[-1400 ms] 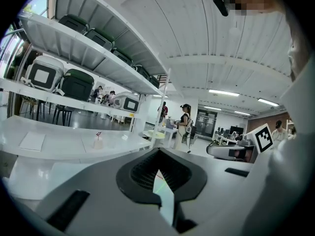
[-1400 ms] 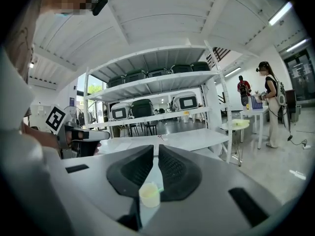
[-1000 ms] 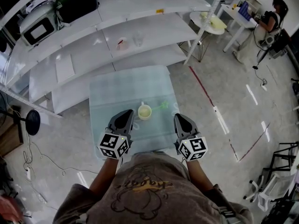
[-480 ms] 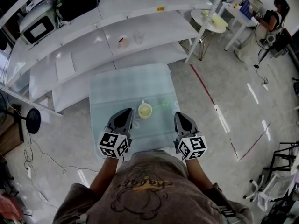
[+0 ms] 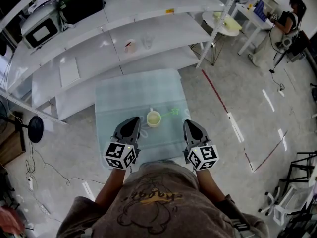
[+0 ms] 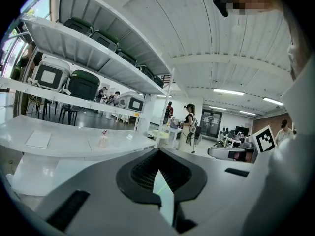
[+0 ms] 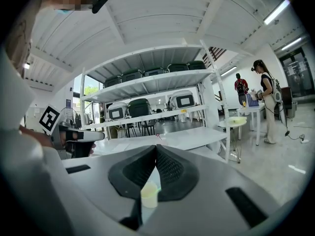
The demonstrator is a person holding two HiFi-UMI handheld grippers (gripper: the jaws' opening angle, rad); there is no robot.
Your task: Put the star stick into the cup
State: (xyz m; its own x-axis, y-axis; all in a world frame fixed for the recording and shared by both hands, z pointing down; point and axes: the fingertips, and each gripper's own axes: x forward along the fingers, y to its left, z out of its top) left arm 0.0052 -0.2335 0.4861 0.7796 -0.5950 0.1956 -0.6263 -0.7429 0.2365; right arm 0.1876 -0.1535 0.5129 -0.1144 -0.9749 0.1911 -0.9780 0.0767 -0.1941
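Unmoved since a second back: left tool (image 5: 134,122), right tool (image 5: 187,125), both clenched, empty. Stick (image 5: 170,114) flat just right of cup (image 5: 153,118), seemingly slanting away rightward; nearest right tool.

I count one cup (image 5: 153,118), one star stick (image 5: 171,114) and one table (image 5: 133,90) mid-frame, plus two of mine: left gripper (image 5: 135,120), right gripper (image 5: 188,124).

No print can be read; the script on the person's shirt (image 5: 151,196) is too blurred.
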